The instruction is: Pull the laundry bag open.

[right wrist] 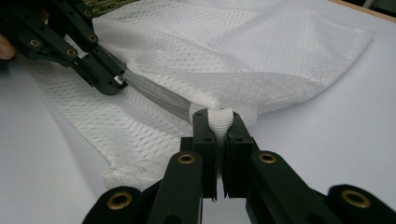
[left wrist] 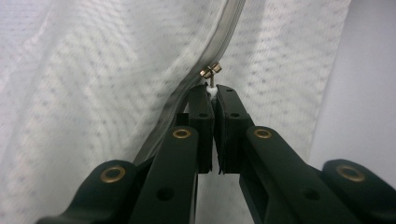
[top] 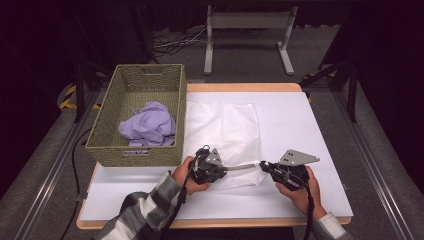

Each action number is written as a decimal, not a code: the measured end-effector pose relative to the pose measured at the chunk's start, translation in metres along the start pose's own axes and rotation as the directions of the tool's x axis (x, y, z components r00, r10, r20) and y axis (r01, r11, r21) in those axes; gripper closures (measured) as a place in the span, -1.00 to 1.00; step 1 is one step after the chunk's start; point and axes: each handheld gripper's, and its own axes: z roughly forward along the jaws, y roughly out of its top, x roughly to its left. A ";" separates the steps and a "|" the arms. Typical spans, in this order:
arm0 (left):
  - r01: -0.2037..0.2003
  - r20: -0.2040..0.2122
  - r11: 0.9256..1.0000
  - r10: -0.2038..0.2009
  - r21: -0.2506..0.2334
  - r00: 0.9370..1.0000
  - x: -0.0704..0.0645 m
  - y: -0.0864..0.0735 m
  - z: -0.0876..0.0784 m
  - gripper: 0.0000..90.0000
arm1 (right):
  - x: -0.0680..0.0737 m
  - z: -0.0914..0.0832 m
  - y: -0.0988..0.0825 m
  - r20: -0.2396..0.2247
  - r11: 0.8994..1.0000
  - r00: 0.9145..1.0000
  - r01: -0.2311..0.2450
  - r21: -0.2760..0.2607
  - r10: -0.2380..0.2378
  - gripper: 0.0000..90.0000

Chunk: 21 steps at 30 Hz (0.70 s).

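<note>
A white mesh laundry bag [top: 225,135] lies flat on the white table, its grey zipper [top: 244,167] running along the near edge. My left gripper [top: 223,169] is shut on the brass zipper pull [left wrist: 211,71], seen close up in the left gripper view against the bag's mesh [left wrist: 93,79]. My right gripper [top: 263,166] is shut on the bag's corner tab [right wrist: 220,120] at the zipper's end. The zipper band [right wrist: 159,95] stretches taut between the two grippers, and the left gripper [right wrist: 119,83] appears at the upper left of the right gripper view.
A woven green basket [top: 107,130] stands at the table's left, holding a crumpled lilac cloth [top: 148,124]. Bare white tabletop [top: 300,120] spreads to the right of the bag. A metal stand [top: 247,30] is on the floor beyond the table.
</note>
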 end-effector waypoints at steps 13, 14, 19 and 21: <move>0.021 -0.021 1.000 -0.020 0.021 1.000 0.000 -0.021 -0.024 0.93 | 0.002 0.000 0.000 0.003 1.000 1.000 -0.003 0.006 0.002 0.93; 0.025 -0.025 0.999 -0.025 0.023 0.999 0.002 -0.025 -0.025 0.93 | 0.003 0.000 0.000 0.003 1.000 1.000 0.000 0.009 0.000 0.93; 0.043 -0.018 0.999 -0.043 0.016 0.999 0.005 -0.034 -0.031 0.93 | 0.002 0.001 -0.002 0.001 1.000 1.000 -0.005 0.016 0.005 0.93; 0.041 -0.023 0.999 -0.041 0.013 0.999 0.005 -0.037 -0.036 0.93 | 0.001 0.000 -0.002 0.007 1.000 1.000 -0.004 0.017 0.004 0.93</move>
